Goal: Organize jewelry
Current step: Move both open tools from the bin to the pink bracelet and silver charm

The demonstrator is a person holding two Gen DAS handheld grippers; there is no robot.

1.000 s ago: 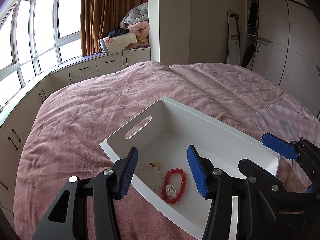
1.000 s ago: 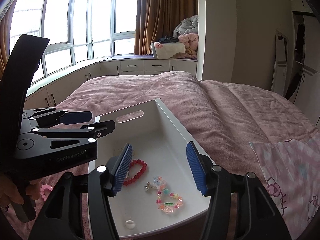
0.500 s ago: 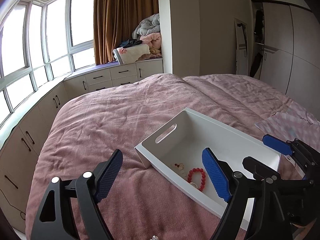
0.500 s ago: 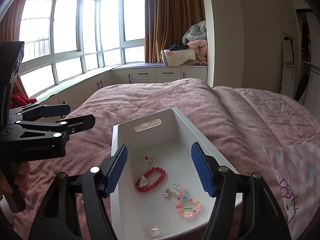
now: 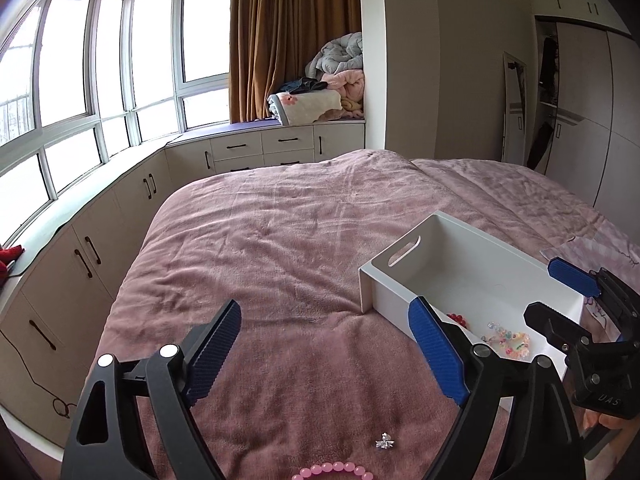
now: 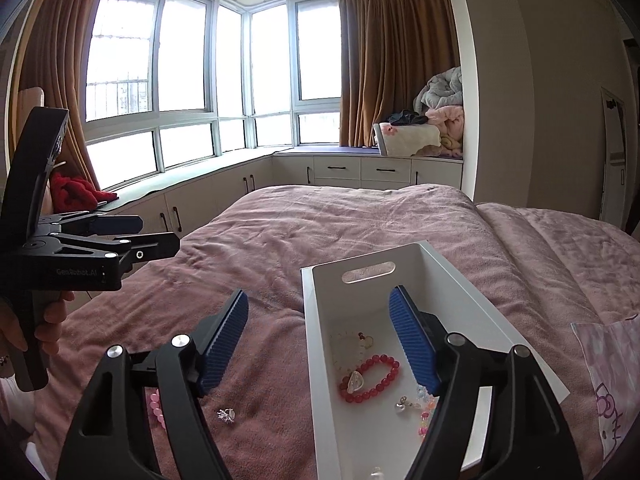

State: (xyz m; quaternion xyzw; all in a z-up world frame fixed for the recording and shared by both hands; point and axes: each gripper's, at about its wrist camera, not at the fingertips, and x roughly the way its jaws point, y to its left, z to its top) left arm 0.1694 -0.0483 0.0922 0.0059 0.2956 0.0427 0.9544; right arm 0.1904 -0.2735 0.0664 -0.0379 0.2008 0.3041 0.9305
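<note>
- Both claws hang spread wide with nothing between their blue pads: the left gripper (image 5: 324, 354) over bare blanket, the right gripper (image 6: 320, 340) straddling the left wall of the bin.
- Largest in view, a bed (image 5: 280, 248) under a rumpled mauve blanket fills the middle of both views.
- Behind it, a bay window (image 6: 192, 80) curves around the room, with brown curtains (image 5: 294, 40) and a row of white cabinets (image 5: 260, 148) below.
- Folded bedding (image 5: 332, 84) is piled on the window seat by the curtain.
- On the blanket sits a white bin (image 6: 472, 308) with a slot handle at its far end.
- Inside the bin lies a red bracelet (image 6: 370, 378); beside it are a pastel bracelet (image 5: 508, 342), a pale bracelet (image 6: 344, 344) and a small silver charm (image 6: 402, 404).
- Outside the bin, on the blanket near its left wall, lies a pink bracelet (image 5: 334, 470), partly hidden at the frame's edge.
- Close to it, and apart from the bin, lies a small silver earring (image 5: 385, 443).
- At far right, a pink printed cloth (image 6: 608, 380) rests on the bed.
</note>
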